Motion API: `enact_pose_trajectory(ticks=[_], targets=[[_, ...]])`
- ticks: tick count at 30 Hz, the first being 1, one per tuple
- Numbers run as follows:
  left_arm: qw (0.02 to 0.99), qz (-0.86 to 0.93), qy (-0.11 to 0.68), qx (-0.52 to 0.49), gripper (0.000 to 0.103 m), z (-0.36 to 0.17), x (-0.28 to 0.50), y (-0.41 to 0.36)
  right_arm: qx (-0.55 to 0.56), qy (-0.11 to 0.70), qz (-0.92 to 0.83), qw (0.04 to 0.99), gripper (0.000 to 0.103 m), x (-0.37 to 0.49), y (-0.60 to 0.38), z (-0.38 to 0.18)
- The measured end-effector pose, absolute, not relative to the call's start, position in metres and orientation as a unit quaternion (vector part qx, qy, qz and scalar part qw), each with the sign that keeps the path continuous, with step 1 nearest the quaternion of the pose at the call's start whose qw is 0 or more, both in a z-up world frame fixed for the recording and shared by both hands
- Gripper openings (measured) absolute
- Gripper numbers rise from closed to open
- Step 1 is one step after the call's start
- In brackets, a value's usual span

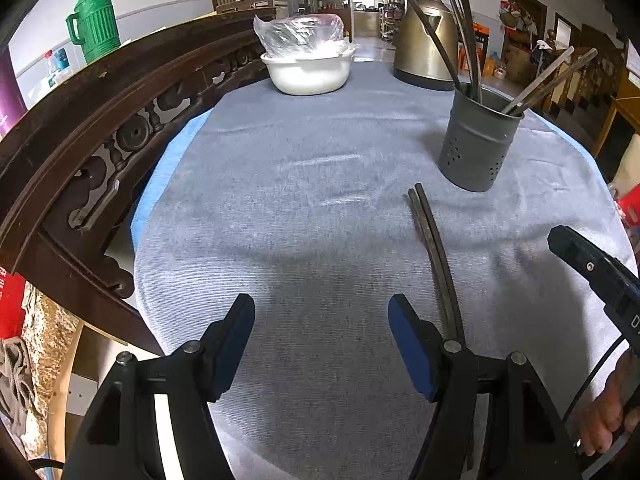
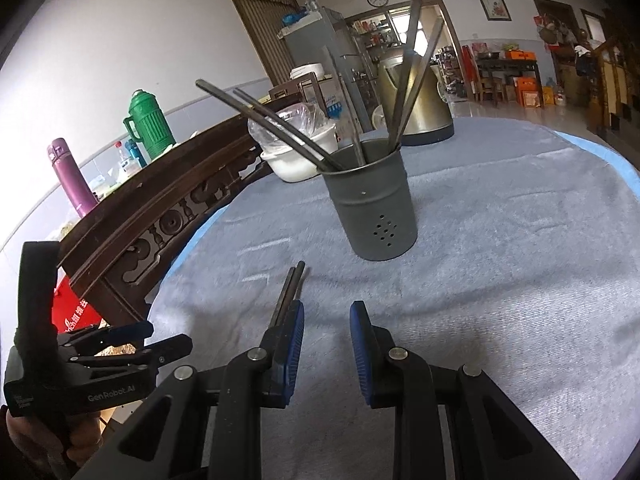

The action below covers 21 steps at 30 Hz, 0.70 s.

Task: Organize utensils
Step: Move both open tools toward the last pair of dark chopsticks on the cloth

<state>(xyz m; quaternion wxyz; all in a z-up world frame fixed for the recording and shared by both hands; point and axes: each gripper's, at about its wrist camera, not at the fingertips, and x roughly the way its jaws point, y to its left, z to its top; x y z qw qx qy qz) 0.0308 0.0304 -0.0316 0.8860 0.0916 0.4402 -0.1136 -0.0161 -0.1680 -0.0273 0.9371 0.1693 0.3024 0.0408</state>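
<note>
Chopsticks, one pair, dark, slender, tarnished metal or wood: lying flat and side by side on the blue-grey towelling cloth that covers the table. Long axis runs away from the person toward the holder, far tips just short of its base, near ends beside the grippers.

Holder, grey perforated metal cylinder: upright on the cloth, beyond the pair's far tips, already stocked with several similar chopsticks leaning outward.

Left gripper, black frame with blue pads: jaws spread wide, nothing between them. The pair lies to its right, passing under or just outside the right-hand finger; whether it touches cannot be told.

Right gripper, same make: jaws part-way apart, nothing pinched. In its own view the pair emerges from behind the left-hand finger and runs forward, so the sticks sit just off its centre line, to the left, nearly parallel to the fingers.

Relation governing the next move: the pair lies between the two grippers, close to both. The right gripper appears better aligned, needing, by judgement, a small shift leftward to bring the sticks between its pads; because they lie along the fingers, a turn of the wrist across the axis would likely help the grasp.

Background items, not in play: white plastic basin with clear bag, brass-coloured electric kettle, green ribbed flask, carved dark wooden rail.
</note>
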Motion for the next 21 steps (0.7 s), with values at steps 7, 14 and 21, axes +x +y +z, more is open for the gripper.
enact_pose_trajectory(ticks=[7,14,21], targets=[[0.885,-0.105,0.446,0.081,0.07,-0.034,0.035,0.042,0.151,0.316,0.051,0.935,0.027,-0.012,-0.15,-0.027],[0.885,-0.097,0.45,0.074,0.07,-0.037,0.038,0.052,0.139,0.324,0.058,0.934,0.027,-0.007,-0.137,-0.027],[0.885,-0.094,0.451,0.069,0.07,-0.037,0.042,0.057,0.131,0.328,0.061,0.933,0.027,-0.001,-0.127,-0.025]])
